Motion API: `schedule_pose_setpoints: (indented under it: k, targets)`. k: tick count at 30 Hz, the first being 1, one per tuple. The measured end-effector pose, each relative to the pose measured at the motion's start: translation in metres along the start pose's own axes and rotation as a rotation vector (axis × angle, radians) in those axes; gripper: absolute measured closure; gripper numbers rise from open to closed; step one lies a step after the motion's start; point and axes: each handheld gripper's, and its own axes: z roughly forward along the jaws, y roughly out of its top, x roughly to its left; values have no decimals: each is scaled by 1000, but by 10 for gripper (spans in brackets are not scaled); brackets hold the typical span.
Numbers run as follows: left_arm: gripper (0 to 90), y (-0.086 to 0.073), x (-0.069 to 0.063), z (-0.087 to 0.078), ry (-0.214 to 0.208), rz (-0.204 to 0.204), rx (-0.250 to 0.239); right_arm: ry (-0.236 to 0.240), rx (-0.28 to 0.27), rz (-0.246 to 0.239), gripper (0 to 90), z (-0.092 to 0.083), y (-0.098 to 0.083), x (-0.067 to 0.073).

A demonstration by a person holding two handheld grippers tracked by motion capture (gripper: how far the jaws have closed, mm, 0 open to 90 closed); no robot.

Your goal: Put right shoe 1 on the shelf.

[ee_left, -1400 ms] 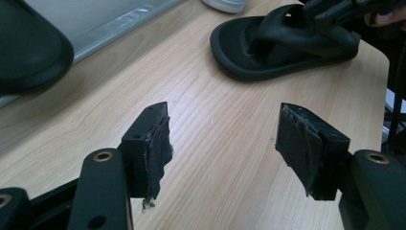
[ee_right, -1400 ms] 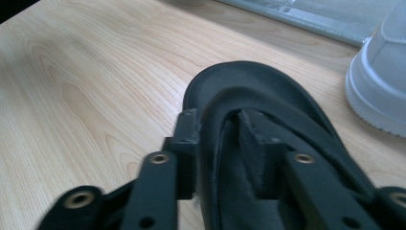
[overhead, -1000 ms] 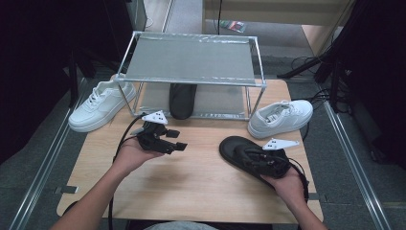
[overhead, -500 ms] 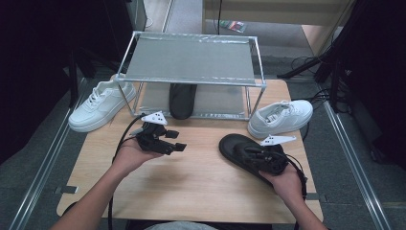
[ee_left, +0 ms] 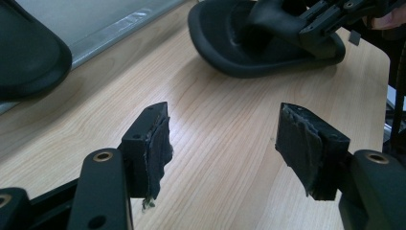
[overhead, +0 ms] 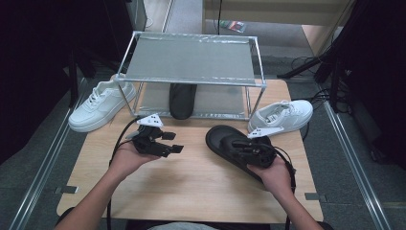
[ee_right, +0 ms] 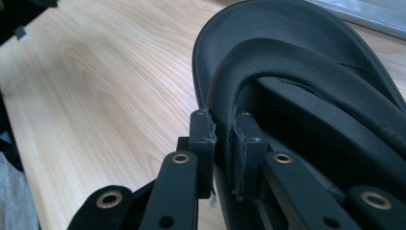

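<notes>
A black slipper (overhead: 225,141) lies right of centre on the wooden table (overhead: 191,182). My right gripper (overhead: 239,145) has just been closing its jaws and is now shut on it. In the right gripper view the right gripper (ee_right: 224,139) pinches the side of the slipper (ee_right: 311,62) at its strap. My left gripper (overhead: 173,142) hovers left of centre, open and holding nothing. In the left gripper view the left gripper (ee_left: 222,139) points across bare wood toward the slipper (ee_left: 239,43) and the right gripper (ee_left: 330,19).
A metal rack (overhead: 191,60) stands at the back, with a second black slipper (overhead: 183,98) under its shelf. White sneakers sit on either side of it, one at the left (overhead: 98,103) and one at the right (overhead: 282,116). Dark floor and cables surround the table.
The right gripper's jaws have closed on the black slipper, and hand and slipper have shifted slightly left and toward the rack. The left gripper has stayed where it was.
</notes>
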Motion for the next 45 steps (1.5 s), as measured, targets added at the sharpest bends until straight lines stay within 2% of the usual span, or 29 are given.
schedule_pose_setpoints:
  k: [5,8,15,23,29,34,36,41,43,45]
  targets:
    - [365,-3,0,-4,9,-6,-6,19,12,0,820,11,12,7]
    - [365,-6,0,-7,15,-15,-11,48,25,-10,820,23,23,16]
    - [365,-12,-1,-12,28,-28,-16,76,47,-29,820,41,35,26]
    - [366,-17,-3,-16,45,-40,-18,109,75,-53,817,74,52,38]
    - [366,-21,-6,-14,34,-46,-11,107,100,-80,813,100,57,43]
    - [366,-23,-7,-9,40,-48,3,109,120,-79,813,115,55,40]
    - [370,-24,-6,-7,36,-52,10,120,113,-69,809,116,55,39]
    - [381,-24,-5,-5,32,-54,19,114,99,-91,760,113,55,37]
    - [388,-24,-5,-5,31,-53,14,127,74,-114,683,102,56,36]
    - [401,-23,-5,-4,33,-52,15,128,65,-123,680,97,57,36]
